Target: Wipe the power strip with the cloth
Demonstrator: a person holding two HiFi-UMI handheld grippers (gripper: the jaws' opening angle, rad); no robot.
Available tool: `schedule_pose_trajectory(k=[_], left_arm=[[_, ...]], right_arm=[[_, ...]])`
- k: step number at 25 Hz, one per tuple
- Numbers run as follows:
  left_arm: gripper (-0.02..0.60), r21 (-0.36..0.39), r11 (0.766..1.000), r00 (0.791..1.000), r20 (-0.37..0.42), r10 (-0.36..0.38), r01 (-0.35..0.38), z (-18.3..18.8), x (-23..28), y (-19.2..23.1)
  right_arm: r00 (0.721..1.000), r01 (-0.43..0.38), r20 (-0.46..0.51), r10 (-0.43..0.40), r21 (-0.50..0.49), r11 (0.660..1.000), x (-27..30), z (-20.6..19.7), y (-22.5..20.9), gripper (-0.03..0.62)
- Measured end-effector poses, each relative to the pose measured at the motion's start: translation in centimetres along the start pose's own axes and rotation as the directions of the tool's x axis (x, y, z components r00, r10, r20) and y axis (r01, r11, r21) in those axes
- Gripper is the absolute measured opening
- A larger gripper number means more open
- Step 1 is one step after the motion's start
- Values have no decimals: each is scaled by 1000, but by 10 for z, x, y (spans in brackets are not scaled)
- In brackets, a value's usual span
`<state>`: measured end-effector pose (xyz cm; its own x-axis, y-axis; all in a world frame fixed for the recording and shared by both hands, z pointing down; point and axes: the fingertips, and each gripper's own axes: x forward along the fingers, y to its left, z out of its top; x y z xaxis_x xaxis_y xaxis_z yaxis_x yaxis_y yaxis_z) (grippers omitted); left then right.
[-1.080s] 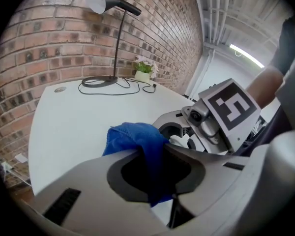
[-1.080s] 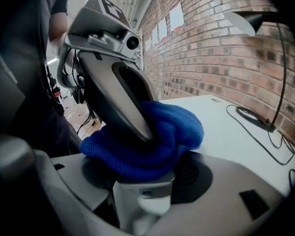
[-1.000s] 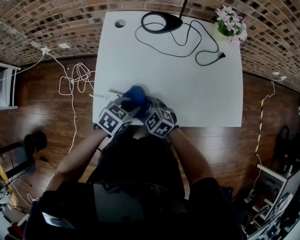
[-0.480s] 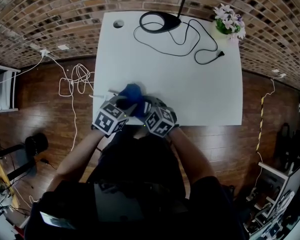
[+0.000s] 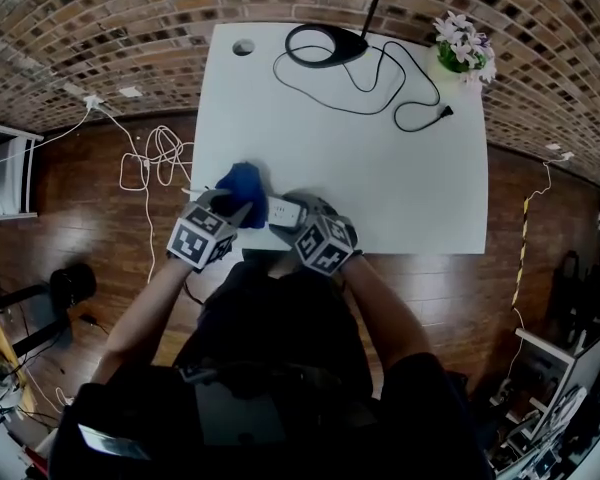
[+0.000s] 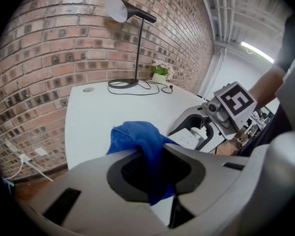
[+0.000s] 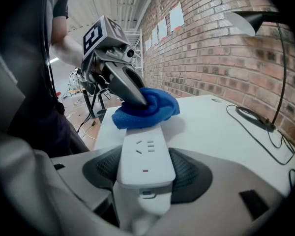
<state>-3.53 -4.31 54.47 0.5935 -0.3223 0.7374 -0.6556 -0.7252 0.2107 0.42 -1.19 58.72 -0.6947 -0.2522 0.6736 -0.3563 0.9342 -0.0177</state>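
Our right tongs (image 7: 145, 173) are spread wide and clamped on one end of the strip (image 7: 142, 146). The strip sticks straight out from them, its long side running along the table's (image 5: 380, 148) near edge toward our left. Our left tongs (image 6: 156, 173) are almost closed, pinching the cloth (image 6: 137, 139), which sits bunched on the strip's far end.

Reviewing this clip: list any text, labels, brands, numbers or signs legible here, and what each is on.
No legible text in any view.
Marker cubes: black-and-white square patterns, no letters.
Power strip: sockets and a red mark, no print visible.
Sheets on the brick wall: too blurred to read.
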Motion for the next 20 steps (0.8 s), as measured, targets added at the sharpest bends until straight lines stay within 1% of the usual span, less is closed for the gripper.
schedule_pose_trajectory(k=[7, 10, 13, 17, 20], left_arm=[[72, -34, 996, 997, 17, 81, -80, -13, -15, 32], [72, -91, 989, 992, 30, 119, -116, -24, -25, 52], [71, -159, 981, 991, 46, 124, -115, -29, -35, 59], [71, -179, 977, 990, 63, 126, -113, -34, -41, 58], [71, -228, 967, 987, 86, 139, -116, -33, -47, 61]], right_arm=[[1000, 2, -2, -2, 6, 1000, -2, -2, -2, 288], [1000, 1, -2, -1, 7, 1000, 0, 0, -1, 288], [1000, 0, -2, 0, 6, 1000, 0, 0, -1, 288], [1000, 4, -4, -3, 4, 1000, 0, -1, 0, 288], [1000, 4, -6, -4, -5, 1000, 0, 1, 1, 288]])
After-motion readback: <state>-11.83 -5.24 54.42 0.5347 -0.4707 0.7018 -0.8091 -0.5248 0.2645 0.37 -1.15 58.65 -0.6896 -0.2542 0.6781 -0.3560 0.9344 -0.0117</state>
